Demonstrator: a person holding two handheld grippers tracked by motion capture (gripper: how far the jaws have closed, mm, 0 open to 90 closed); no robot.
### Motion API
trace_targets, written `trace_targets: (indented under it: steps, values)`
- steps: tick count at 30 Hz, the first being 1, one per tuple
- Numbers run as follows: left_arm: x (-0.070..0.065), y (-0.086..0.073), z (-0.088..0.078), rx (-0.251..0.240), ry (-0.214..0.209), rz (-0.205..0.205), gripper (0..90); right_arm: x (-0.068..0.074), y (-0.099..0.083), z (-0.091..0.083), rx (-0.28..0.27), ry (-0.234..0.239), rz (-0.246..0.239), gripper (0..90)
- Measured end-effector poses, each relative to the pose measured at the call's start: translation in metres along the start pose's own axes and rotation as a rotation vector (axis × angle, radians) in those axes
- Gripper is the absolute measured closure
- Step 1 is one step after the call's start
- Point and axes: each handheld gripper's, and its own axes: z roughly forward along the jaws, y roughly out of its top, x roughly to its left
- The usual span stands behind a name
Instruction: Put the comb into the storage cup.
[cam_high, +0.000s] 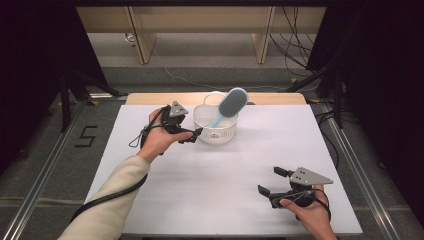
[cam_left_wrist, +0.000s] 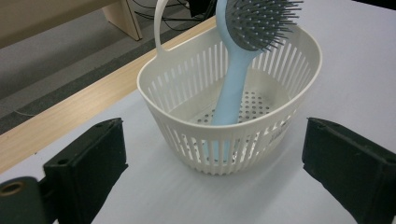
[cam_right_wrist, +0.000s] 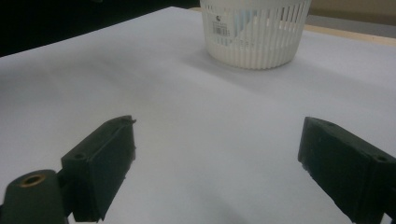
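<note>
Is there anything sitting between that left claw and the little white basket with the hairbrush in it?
Nothing visible. The left gripper hangs open right beside the white basket, with bare white table between its jaws and the basket wall. The blue hairbrush stands tilted inside the basket, its head leaning over the rim.

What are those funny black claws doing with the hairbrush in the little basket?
A person holds a claw-like gripper in each hand at a white table. A blue hairbrush stands handle-down in a white basket, its bristly head poking over the rim. The left gripper sits right beside the basket, jaws open and holding nothing. The right gripper waits near the table's front edge, away from the basket, also open and empty.
</note>
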Motion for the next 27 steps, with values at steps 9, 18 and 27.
trace_targets:
  steps: [9,18,27]
  values:
    - [0.000,-0.011,-0.012,0.000,0.009,-0.003,6.1,0.000,0.000,0.000,-0.001,-0.001,0.000,11.8]
    - [-0.001,-0.018,-0.026,-0.004,0.006,-0.002,5.9,0.000,0.000,0.000,0.000,-0.002,0.000,11.8]
    - [-0.008,-0.028,-0.035,0.001,-0.011,-0.003,5.9,0.000,0.000,0.000,0.001,-0.002,-0.001,11.9]
